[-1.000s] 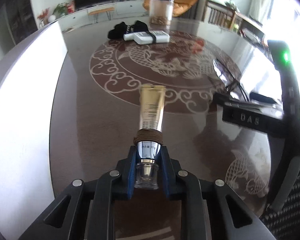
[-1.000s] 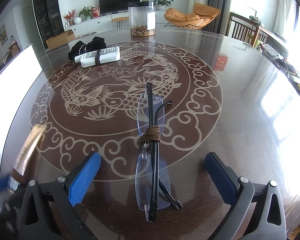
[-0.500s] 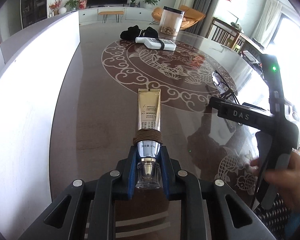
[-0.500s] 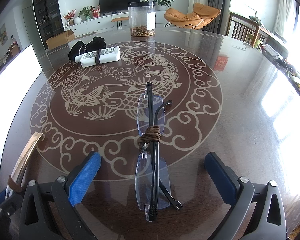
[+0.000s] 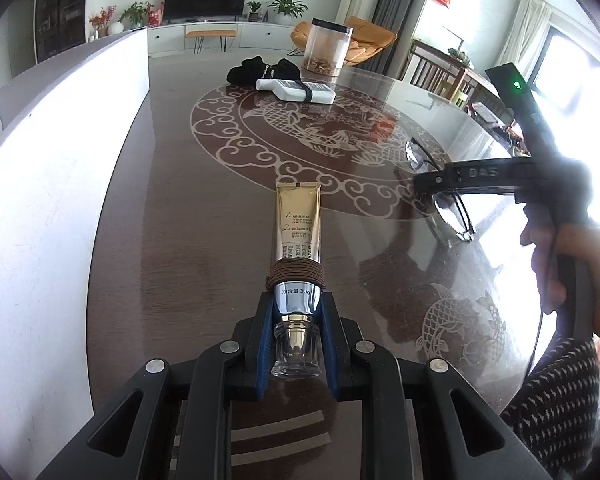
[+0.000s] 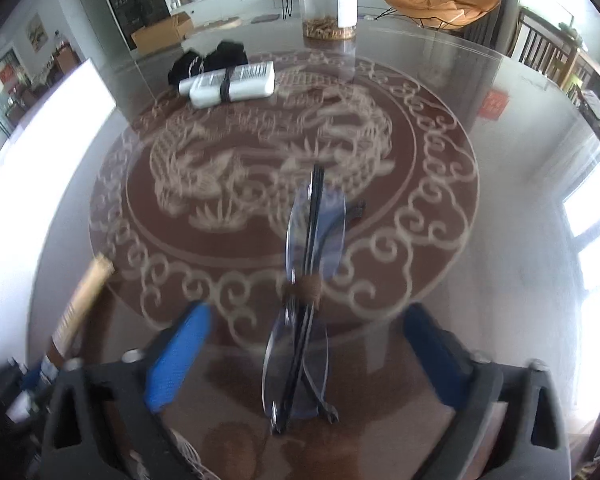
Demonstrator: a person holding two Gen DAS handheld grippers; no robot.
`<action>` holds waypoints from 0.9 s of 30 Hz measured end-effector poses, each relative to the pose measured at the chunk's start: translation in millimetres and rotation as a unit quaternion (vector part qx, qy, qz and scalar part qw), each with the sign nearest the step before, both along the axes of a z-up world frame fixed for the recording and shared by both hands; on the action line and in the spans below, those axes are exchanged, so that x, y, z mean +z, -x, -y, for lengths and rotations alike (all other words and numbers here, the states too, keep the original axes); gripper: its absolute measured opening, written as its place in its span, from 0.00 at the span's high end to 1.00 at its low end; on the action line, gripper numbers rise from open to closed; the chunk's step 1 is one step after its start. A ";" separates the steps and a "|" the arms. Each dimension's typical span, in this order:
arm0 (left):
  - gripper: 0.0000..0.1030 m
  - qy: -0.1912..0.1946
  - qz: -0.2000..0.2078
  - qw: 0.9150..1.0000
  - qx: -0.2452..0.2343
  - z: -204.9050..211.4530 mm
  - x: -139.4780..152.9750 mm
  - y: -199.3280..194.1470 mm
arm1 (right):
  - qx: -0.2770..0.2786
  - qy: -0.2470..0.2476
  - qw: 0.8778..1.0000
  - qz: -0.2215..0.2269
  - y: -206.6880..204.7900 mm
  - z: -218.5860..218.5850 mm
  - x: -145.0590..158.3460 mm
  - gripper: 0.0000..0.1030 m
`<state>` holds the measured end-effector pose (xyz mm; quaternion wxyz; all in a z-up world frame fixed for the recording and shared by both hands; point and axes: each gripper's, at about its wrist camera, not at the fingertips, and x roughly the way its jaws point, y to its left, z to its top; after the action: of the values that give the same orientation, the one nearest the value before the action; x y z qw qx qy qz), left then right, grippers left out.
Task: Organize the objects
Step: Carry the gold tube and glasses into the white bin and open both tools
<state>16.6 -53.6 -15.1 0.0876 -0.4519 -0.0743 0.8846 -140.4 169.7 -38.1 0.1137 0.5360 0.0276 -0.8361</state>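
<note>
**Operator:** On the dark round table (image 5: 172,264) with the pale dragon pattern, my left gripper (image 5: 296,312) has its blue pads clenched on the silver neck of the gold tube (image 5: 298,228), brown cord wound round it just ahead of the pads. The tube points out over the tabletop.

**Observer:** And your right side?

**Operator:** My right gripper (image 6: 308,344) straddles the folded glasses (image 6: 308,280), which lie on the table between its blue fingers (image 6: 178,354). The jaws have just been closing, but neither pad touches the frame; there is a gap on both sides. A brown cord binds the glasses at the middle.

**Observer:** Anything else out there?

**Operator:** Farther back, two white remotes (image 6: 232,82) strapped together lie against a black cloth bundle (image 6: 208,60), with a clear jar (image 6: 327,2) beyond. From the left camera I see the person's hand (image 5: 568,276) on the right gripper's handle.
</note>
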 end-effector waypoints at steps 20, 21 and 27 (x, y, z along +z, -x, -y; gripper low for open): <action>0.79 -0.043 -0.145 0.988 0.037 44.6 101.0 -45.8 | 0.043 0.060 0.994 -0.076 -66.9 37.5 83.6 0.90; 0.79 -0.042 -0.157 0.986 0.046 55.2 111.4 -51.5 | 0.051 0.067 0.993 -0.079 -67.7 45.2 88.8 0.90; 0.79 -0.013 -0.161 0.979 0.127 132.7 136.1 -78.0 | 0.144 0.145 0.974 -0.097 -88.0 131.8 133.0 0.90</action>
<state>94.6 -186.3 121.0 -0.0085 -0.2898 -0.1273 0.9486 -52.4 37.9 95.0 0.3060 0.4203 -0.0057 -0.8542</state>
